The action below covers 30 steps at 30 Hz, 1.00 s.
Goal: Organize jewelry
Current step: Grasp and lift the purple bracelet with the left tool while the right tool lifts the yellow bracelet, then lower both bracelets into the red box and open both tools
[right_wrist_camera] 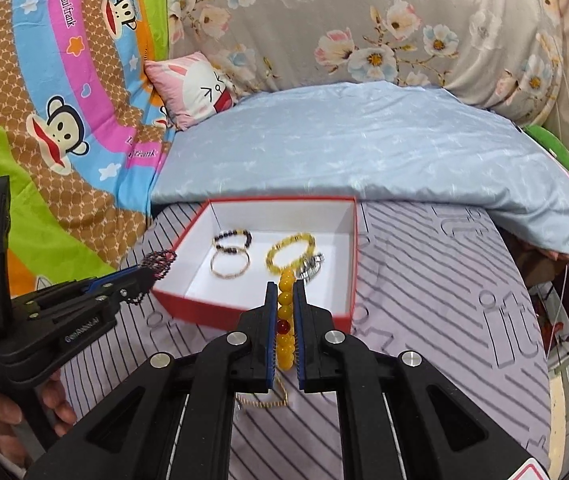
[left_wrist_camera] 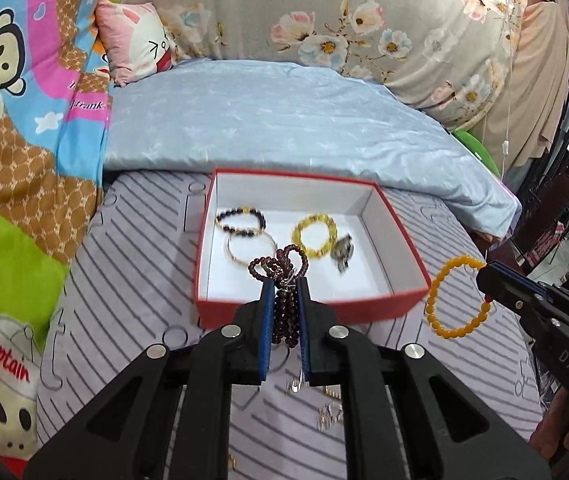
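Bedding in loud prints banks up behind a bed spread with a grey striped sheet (left_wrist_camera: 132, 240), and on it, toward the far edge below a pale blue quilt (left_wrist_camera: 284, 128), sits an open red box (left_wrist_camera: 400, 220) already holding four bracelets and a small dark piece. Both pairs of tongs are loaded and short of the box's near wall. The left tongs (left_wrist_camera: 284, 292) are closed on a dark garnet bead strand (left_wrist_camera: 282, 276), bunched, its loops spilling forward over the rim. The right tongs (right_wrist_camera: 285, 292) are pinched on an orange bead bracelet (right_wrist_camera: 286, 320), held edge-on with its ring running forward along the fingers toward the box. This looks like the carry-and-drop step: each load should next go forward above bare box floor, then the tongs part. Loose gold bits (left_wrist_camera: 330, 412) remain on the sheet near the front edge.
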Motion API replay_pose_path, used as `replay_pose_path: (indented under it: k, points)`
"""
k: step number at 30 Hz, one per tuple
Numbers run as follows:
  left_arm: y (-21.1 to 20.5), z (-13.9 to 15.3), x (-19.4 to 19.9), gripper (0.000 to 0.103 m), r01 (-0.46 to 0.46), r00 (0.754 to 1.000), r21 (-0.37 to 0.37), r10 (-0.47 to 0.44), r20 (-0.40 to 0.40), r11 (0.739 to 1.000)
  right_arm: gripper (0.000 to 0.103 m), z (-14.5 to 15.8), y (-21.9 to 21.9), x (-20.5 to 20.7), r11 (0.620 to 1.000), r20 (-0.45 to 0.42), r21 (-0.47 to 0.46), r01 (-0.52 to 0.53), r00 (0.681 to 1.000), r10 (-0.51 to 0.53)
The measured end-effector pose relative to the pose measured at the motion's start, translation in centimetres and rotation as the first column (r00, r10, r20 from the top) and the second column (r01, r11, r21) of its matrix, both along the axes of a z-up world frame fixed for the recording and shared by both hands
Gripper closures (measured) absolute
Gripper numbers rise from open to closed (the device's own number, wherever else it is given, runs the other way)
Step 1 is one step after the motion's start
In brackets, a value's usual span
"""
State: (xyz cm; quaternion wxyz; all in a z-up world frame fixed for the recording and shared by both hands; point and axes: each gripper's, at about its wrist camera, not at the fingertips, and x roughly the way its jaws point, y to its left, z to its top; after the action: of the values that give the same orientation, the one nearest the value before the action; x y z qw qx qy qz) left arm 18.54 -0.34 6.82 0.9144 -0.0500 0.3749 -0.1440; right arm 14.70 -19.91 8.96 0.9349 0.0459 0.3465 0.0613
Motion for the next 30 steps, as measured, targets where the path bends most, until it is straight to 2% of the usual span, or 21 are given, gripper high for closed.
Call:
replay_pose_path:
  k: [6,13,20,27,30]
  points:
    - [-1.1,-0.1,4.1,0.093,0.01,1.0,-0.01,-0.01,0.002,1.0,0.096,-0.2,0.8,4.4,0.999,-0.007,0.044,-0.023,1.0,0.024]
    - [-2.2,-2.3,7.4,0.093,0.007,0.999,-0.016,-0.008,-0.039,1.0,0.096,-2.7,2.1,7.9,0.997,-0.049,0.068,-0.049,0.997,0.052]
    - [-2.3,-4.9,8.3,0.093,0.006,0.996,-0.014,-0.007,-0.085,1.0,0.096,-6.1,1.8,9.3,0.998,-0.117,0.057,-0.041,0.992,0.047]
    - [-2.6,-6.1,8.4,0.091,0.01,0.994,-0.011,-0.011,-0.107,1.0,0.095,-7.6,1.3,9.5,1.0,-0.142,0.024,-0.02,0.99,0.023]
    - [-2.8,-6.2,8.2,0.088,0.002,0.995,-0.003,-0.003,-0.097,1.0,0.087,-7.7,1.1,9.2,1.0,-0.131,0.001,-0.004,0.991,0.004]
